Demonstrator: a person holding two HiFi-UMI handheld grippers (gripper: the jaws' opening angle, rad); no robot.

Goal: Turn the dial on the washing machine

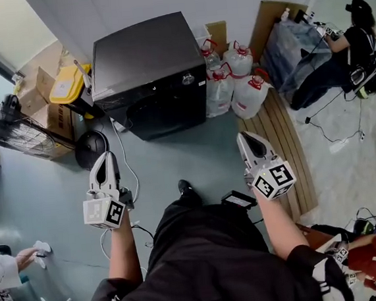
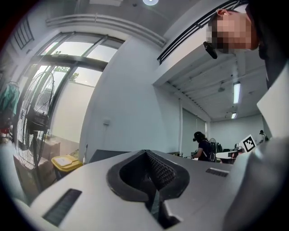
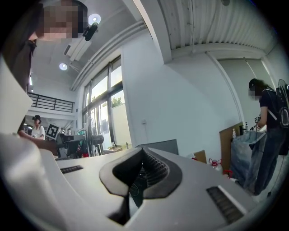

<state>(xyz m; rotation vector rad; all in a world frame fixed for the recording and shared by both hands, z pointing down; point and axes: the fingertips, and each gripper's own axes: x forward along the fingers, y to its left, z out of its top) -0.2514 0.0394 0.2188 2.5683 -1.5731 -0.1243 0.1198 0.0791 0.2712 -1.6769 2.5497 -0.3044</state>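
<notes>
Only the head view shows us the small silver dial (image 1: 188, 79), on the upper front of the black box-shaped washing machine (image 1: 141, 58) against the white wall (image 1: 134, 3). The left gripper (image 1: 105, 158) and right gripper (image 1: 245, 138) hang well short of it. Their own views show us both jaw pairs closed and empty.

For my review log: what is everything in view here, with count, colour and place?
washing machine: one, black, by the back wall
dial: one, silvery, upper right of its front
water jugs: four, clear with red handles, right of the machine
bin: one, yellow lid, left of the machine
cardboard boxes: at least two, brown, far left
fan: one, black, left edge
bystander: one, dark clothes, upper right
left gripper, right gripper: grey, shut, empty, short of the machine
</notes>
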